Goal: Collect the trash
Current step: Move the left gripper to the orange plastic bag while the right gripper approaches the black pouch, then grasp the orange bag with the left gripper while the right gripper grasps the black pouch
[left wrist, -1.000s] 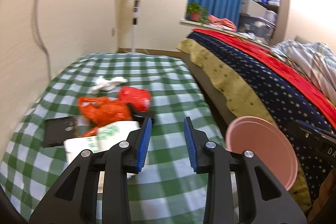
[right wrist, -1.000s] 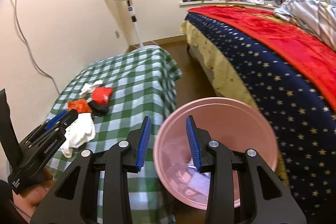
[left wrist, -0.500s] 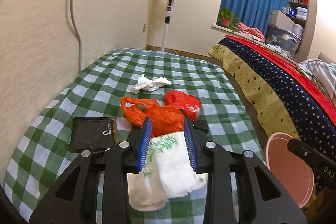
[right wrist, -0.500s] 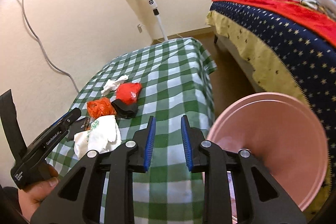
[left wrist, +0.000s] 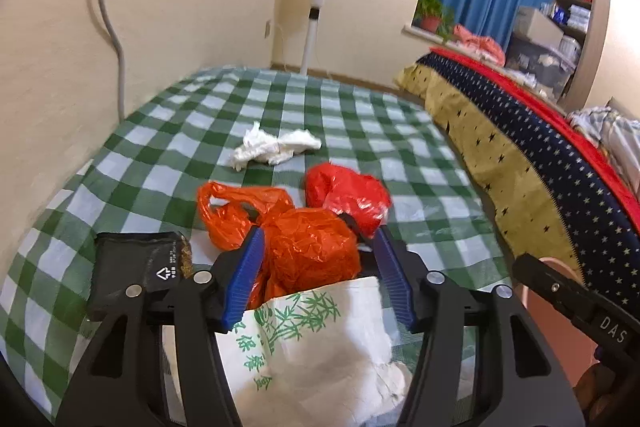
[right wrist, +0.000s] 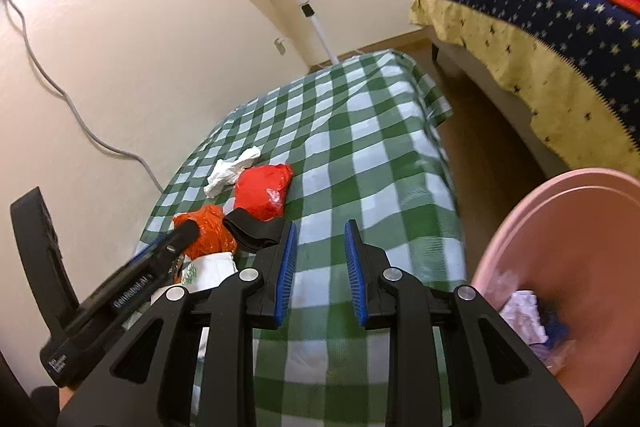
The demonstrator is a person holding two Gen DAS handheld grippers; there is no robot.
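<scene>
Right wrist view — pink bin [right wrist: 568, 247] holding crumpled paper [right wrist: 522, 315], both tongs [right wrist: 320, 259] released.

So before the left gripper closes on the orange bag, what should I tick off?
1. Left gripper open wide enough: ok.
2. Orange bag sits between its fingers: ok.
3. Fingers clear of the white paper bag underneath: cannot tell.
4. Red bag outside the grip: ok, just past the right fingertip.
5. Pink bin within reach beside the table: ok.
6. Right gripper empty, out of the way: ok.
</scene>
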